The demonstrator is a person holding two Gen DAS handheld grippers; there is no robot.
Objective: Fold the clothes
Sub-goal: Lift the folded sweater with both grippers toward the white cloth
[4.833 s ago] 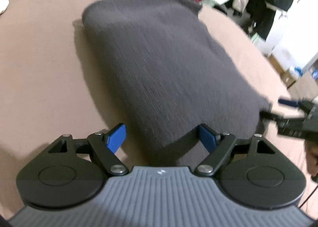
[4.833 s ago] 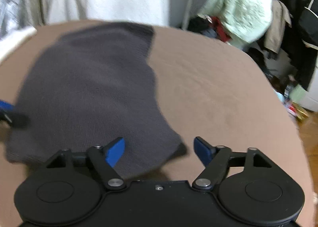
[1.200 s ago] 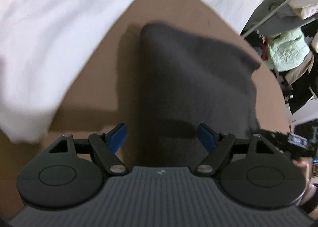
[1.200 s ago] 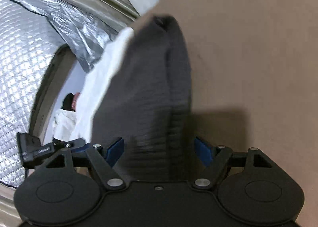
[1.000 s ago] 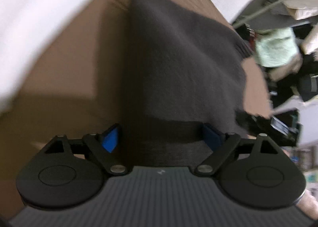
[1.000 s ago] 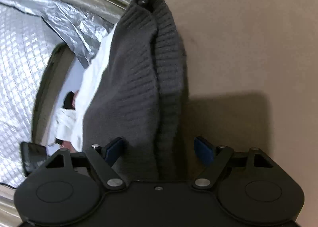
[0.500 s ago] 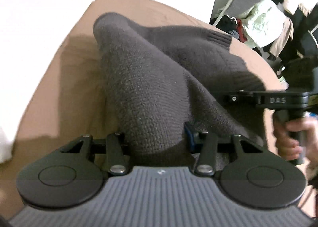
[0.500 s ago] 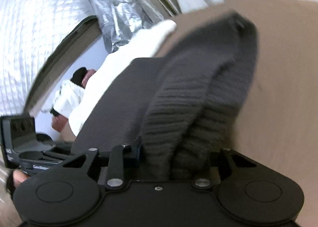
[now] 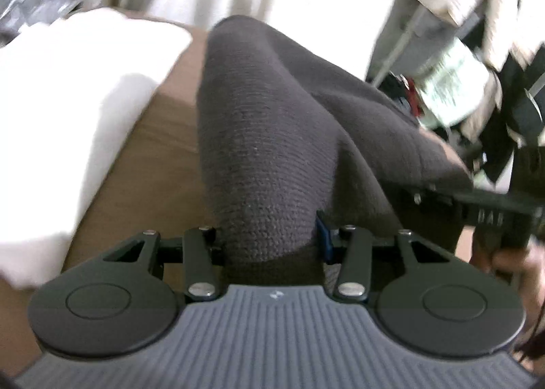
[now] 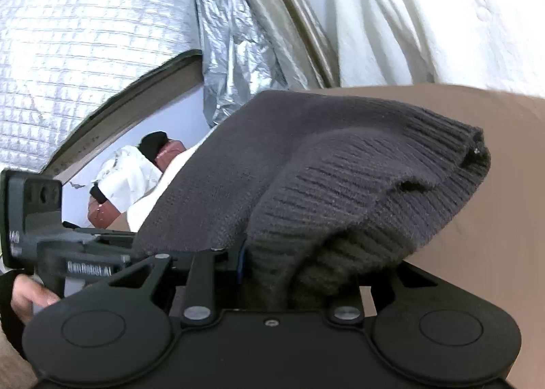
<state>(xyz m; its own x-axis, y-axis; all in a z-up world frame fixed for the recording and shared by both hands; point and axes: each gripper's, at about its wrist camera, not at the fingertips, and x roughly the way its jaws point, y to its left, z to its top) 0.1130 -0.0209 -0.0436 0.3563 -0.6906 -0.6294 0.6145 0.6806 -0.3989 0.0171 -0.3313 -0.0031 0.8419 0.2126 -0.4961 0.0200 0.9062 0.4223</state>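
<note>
Grey knit garment (image 9: 272,136): near edge clamped in left gripper (image 9: 269,235) and right gripper (image 10: 299,273), length stretching ahead over the brown bed (image 9: 160,157).

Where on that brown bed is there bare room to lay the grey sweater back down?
Bare brown sheet lies right of the grey sweater, up to the white curtain. A narrower strip runs between sweater and white bedding. Crowded: the clothes pile beyond.

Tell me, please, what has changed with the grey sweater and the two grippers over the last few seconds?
Both grippers, open before, have clamped the near edge of the grey sweater: left gripper, right gripper. That edge has risen off the brown bed cover. The far end still rests there.
</note>
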